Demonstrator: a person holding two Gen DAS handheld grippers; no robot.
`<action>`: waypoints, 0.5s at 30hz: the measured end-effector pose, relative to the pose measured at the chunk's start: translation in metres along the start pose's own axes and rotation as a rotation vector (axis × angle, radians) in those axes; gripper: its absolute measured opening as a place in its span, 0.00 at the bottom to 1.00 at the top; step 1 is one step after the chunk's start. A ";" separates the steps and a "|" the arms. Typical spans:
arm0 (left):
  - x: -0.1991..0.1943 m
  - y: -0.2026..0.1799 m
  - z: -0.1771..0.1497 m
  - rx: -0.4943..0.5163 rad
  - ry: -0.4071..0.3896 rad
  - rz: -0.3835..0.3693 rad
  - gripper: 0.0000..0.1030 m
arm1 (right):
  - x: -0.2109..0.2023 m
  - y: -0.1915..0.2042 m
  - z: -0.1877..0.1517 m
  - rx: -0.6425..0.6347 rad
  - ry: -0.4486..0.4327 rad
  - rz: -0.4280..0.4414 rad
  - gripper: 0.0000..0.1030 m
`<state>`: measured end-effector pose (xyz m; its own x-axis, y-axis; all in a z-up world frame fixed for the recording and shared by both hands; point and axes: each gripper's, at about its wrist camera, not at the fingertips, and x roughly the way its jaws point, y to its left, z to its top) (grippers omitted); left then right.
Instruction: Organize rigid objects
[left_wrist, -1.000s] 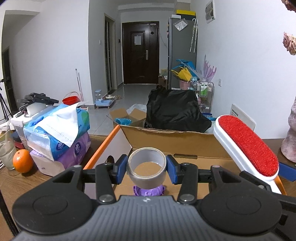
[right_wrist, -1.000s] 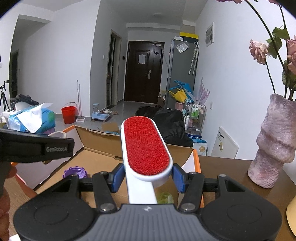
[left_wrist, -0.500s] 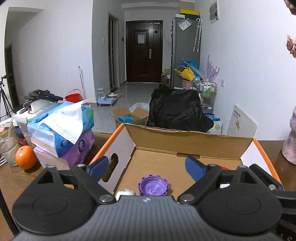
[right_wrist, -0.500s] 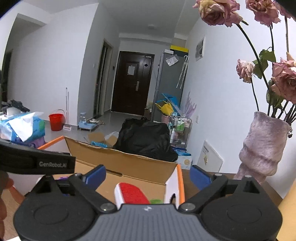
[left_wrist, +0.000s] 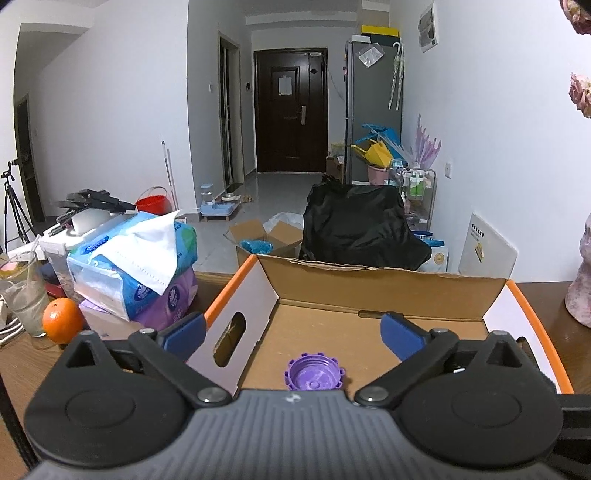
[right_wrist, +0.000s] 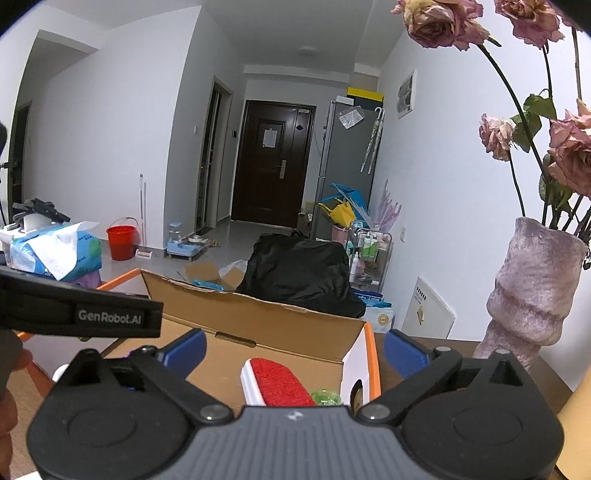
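Cardboard box (left_wrist: 369, 288) on desk (left_wrist: 22, 369), holding purple cap (left_wrist: 314, 376) and red lint brush (right_wrist: 277, 382); left gripper (left_wrist: 291, 330) and right gripper (right_wrist: 293, 350) both wide, empty; risk: nearby vase (right_wrist: 532, 295) toppled by a careless right-side swing.

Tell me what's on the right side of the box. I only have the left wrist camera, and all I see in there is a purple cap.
Observer: A lint brush with a red pad lies in the cardboard box, near its right wall.
Operator: Is the right gripper holding it?
Observer: No, the right gripper is open and empty.
Operator: Anything else there?
Observer: A small green object sits between the brush and that wall; it's too hidden to identify.
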<state>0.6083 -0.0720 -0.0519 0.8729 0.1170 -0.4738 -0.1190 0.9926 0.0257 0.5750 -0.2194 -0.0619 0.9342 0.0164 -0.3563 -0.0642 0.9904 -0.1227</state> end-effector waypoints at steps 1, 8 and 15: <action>-0.001 0.001 0.000 0.000 -0.002 0.004 1.00 | 0.001 0.000 0.000 0.000 0.000 0.000 1.00; -0.007 0.006 -0.001 -0.006 -0.008 0.005 1.00 | -0.002 0.000 -0.001 0.005 0.000 0.001 1.00; -0.015 0.010 -0.004 -0.011 -0.017 -0.001 1.00 | -0.012 -0.002 -0.004 0.013 -0.001 0.002 1.00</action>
<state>0.5920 -0.0636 -0.0481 0.8810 0.1166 -0.4585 -0.1231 0.9923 0.0158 0.5632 -0.2218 -0.0608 0.9344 0.0187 -0.3556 -0.0616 0.9921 -0.1097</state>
